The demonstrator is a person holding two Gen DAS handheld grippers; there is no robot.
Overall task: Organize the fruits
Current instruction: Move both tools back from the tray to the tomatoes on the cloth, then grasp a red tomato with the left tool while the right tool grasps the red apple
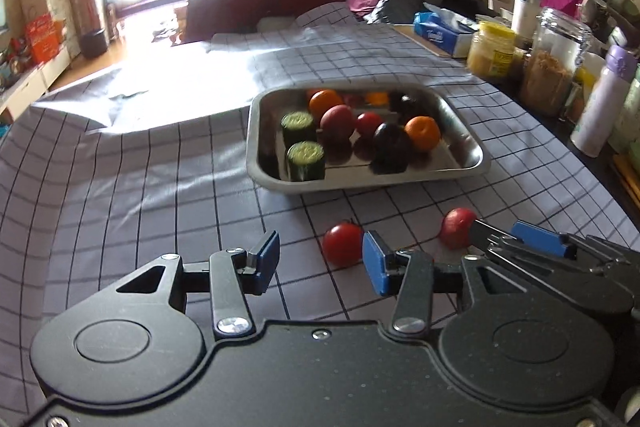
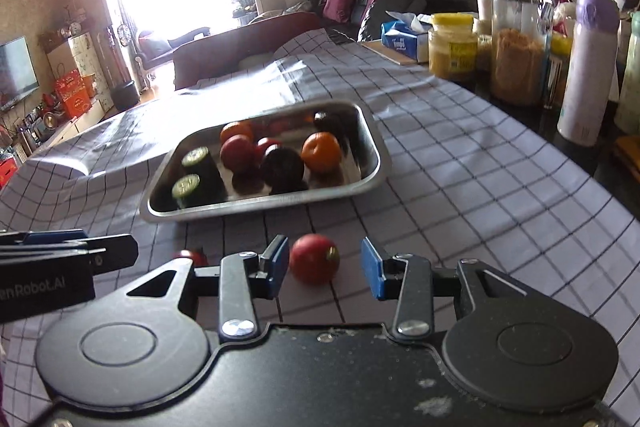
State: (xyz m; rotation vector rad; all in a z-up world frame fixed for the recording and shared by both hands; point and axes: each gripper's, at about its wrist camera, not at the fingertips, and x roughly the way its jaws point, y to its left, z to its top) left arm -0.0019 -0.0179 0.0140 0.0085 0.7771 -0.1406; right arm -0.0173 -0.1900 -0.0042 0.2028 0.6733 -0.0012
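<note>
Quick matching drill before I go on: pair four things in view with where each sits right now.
1. cucumber pieces
2. red tomato
3. reddish apple
4. tissue box

a. between the right gripper's open pads
b. inside the metal tray
c. far table edge, beside the jars
d. on the cloth beside the left gripper's right pad

Pairs: 1-b, 2-d, 3-a, 4-c

Checked cloth [image 1: 160, 187] — jars [image 1: 556, 63], tissue box [image 1: 436, 33]

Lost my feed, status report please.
Left gripper and right gripper open, empty. Two red fruits loose on checked cloth; steel tray beyond. Path unobstructed.
</note>
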